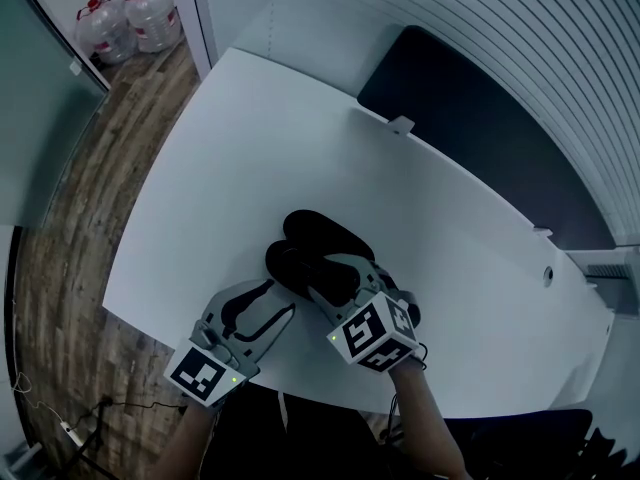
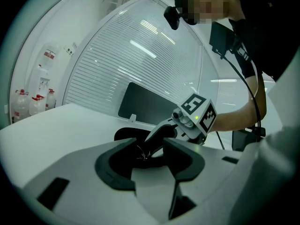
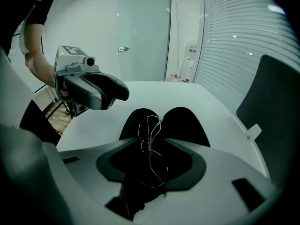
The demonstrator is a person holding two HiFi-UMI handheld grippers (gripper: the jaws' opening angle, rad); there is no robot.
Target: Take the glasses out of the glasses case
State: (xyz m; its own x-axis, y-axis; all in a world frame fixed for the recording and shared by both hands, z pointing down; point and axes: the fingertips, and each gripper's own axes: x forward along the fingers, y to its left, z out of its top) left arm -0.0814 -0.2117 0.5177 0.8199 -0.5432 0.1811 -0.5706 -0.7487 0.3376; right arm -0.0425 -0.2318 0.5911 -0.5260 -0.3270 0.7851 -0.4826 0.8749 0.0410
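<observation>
The black glasses case [image 1: 320, 230] lies open in two halves on the white table [image 1: 250, 148]. Thin wire-framed glasses [image 3: 150, 130] rest inside it. My right gripper [image 1: 325, 278] points steeply down over the case, jaws wide apart, with the glasses between them and no pad touching the frame. The left gripper view shows the right gripper's fingers [image 2: 157, 137] reaching into the case [image 2: 124, 135] above the glasses [image 2: 140, 151]. My left gripper [image 1: 285, 308] hovers just beside the case's near edge, open and holding nothing; it also shows at the upper left of the right gripper view [image 3: 115, 90].
A dark panel [image 1: 470, 138] stands along the table's far edge. Water bottles [image 1: 130, 18] sit on the wooden floor [image 1: 90, 198] at the far left. A small round fitting [image 1: 547, 275] marks the tabletop at the right. The table's near edge runs just below both grippers.
</observation>
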